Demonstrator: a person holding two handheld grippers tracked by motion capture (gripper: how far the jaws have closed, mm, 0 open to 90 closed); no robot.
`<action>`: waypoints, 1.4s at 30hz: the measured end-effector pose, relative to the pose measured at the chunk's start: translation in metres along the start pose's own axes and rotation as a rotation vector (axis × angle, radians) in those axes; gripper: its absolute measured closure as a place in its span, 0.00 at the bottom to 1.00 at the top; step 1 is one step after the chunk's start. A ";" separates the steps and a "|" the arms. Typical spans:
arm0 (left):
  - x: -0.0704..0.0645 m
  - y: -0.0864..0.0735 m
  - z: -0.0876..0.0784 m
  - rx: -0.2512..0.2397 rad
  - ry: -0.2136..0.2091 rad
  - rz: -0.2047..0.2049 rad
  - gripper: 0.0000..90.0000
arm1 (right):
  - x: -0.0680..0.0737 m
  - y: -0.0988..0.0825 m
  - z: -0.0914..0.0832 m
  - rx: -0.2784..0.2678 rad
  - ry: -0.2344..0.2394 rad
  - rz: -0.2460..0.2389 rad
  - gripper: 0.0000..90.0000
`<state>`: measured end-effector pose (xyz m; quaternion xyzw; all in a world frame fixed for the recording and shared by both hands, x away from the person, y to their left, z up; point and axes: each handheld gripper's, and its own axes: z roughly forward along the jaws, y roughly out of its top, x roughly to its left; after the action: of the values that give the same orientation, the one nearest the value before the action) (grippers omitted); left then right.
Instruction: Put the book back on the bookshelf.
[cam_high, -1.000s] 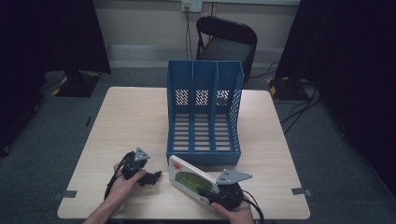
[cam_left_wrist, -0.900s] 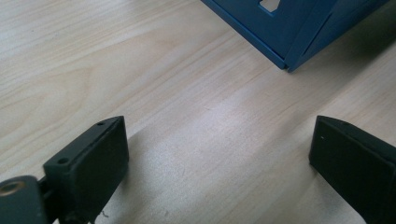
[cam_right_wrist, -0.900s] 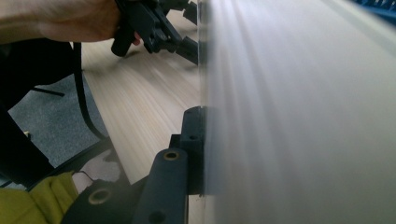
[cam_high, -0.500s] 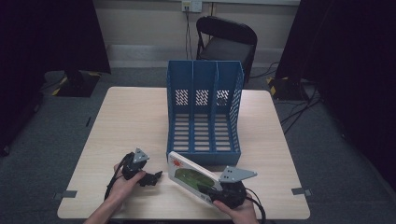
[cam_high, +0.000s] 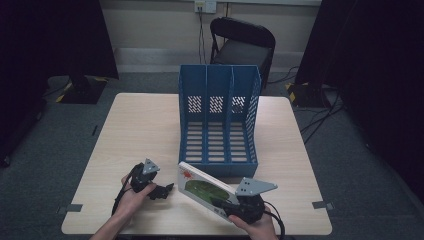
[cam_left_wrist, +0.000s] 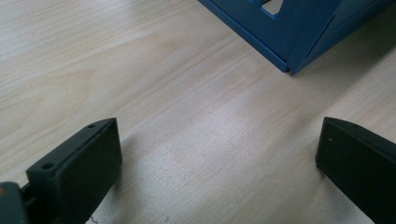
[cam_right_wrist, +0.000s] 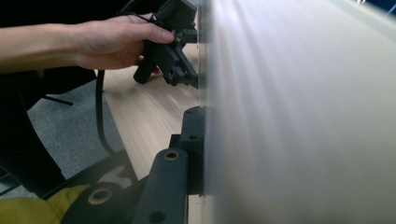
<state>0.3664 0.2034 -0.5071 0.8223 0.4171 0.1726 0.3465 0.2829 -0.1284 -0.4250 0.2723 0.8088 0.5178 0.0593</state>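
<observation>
Right gripper: jaws clamped on the near edge of a white book, cover printed green and red, held tilted on the table just in front of the blue file rack.
Left gripper: jaws have just been opening and now stand wide, nothing between them, bare tabletop below; sits left of the book and in front of the rack's left corner.
Handling note, as a judgement: book is likely bound for one of the rack's three slots. Lift it clear of the rack's front lip, turn it upright so its thin edge leads, align with one divider gap and slide in slowly; keep the left gripper free to steady the rack.
Obscured: right gripper view blurred by the book's cover close to the lens; its second jaw sits behind the book. Cover title unreadable. Rack's slot floors partly shadowed.
</observation>
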 end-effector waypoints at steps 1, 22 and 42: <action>0.000 0.000 0.000 0.000 0.000 0.000 0.00 | 0.000 0.000 0.000 -0.003 -0.001 -0.005 0.85; 0.000 0.000 0.000 0.003 0.000 0.004 0.00 | -0.004 0.011 -0.020 -0.052 -0.033 -0.001 0.85; 0.000 0.000 0.000 0.003 -0.001 0.003 0.00 | -0.020 0.023 -0.045 -0.090 -0.150 0.021 0.85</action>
<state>0.3666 0.2036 -0.5069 0.8235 0.4158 0.1724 0.3451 0.2915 -0.1674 -0.3879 0.3159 0.7750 0.5325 0.1263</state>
